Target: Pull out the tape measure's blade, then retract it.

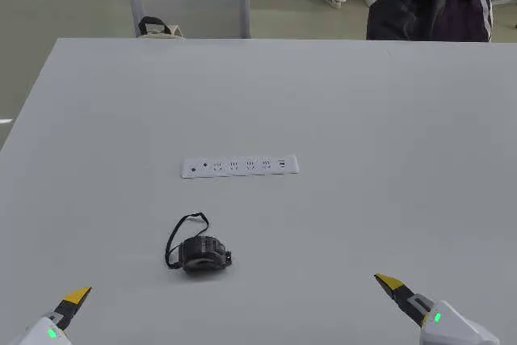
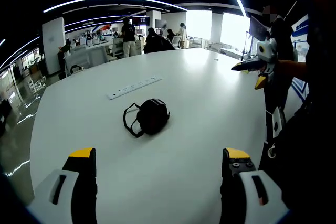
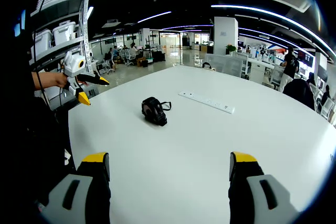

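A black tape measure (image 1: 203, 253) with a black wrist loop lies on the white table (image 1: 339, 103), its blade inside the case. It also lies ahead of the jaws in the left gripper view (image 2: 152, 116) and in the right gripper view (image 3: 154, 110). My left gripper (image 2: 160, 161) is open, low at the near left (image 1: 77, 296), well short of the tape measure. My right gripper (image 3: 170, 165) is open too, at the near right (image 1: 389, 283), with nothing between its yellow-tipped jaws. Each gripper appears in the other's view, held in a hand (image 2: 254, 69) (image 3: 86, 85).
A white power strip (image 1: 239, 166) lies flat beyond the tape measure. A grey chair (image 1: 191, 3) and a chair draped with a dark jacket (image 1: 428, 2) stand at the table's far edge. People stand in the office behind.
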The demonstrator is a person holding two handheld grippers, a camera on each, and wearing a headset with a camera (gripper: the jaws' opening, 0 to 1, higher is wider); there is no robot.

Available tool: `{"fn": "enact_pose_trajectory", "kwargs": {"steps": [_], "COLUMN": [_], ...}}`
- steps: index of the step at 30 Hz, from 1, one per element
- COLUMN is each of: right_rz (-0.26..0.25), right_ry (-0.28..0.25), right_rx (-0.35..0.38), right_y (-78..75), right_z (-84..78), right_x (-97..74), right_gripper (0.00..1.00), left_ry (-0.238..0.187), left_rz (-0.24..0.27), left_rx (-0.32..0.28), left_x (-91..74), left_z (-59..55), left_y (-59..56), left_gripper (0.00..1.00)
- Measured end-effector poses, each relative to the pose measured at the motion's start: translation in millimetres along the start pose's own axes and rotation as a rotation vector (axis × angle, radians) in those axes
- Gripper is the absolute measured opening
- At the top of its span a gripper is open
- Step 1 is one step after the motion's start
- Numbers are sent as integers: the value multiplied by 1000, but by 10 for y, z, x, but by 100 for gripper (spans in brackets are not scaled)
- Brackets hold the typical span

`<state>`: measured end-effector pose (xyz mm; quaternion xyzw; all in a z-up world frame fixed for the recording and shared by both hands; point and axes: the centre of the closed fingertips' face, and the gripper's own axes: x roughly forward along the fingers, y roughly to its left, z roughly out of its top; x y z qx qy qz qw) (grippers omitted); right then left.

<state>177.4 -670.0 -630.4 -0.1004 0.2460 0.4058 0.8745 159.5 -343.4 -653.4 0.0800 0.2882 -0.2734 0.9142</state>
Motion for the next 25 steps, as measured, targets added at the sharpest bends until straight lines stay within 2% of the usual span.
{"fn": "enact_pose_trajectory", "kwargs": {"steps": [4, 25], "right_rz": [-4, -2], "right_ry": [-3, -6], "right_rx": [-6, -12], "right_y": [8, 82], "right_z": [9, 55], "right_x": [-29, -69], "right_gripper": [96, 95], "left_ry": [3, -16], "left_rz": [5, 0], "left_rx": [9, 38], "left_x": [-30, -72], "left_z": [-19, 62], "left_y": [14, -35], "left_gripper": [99, 99]}}
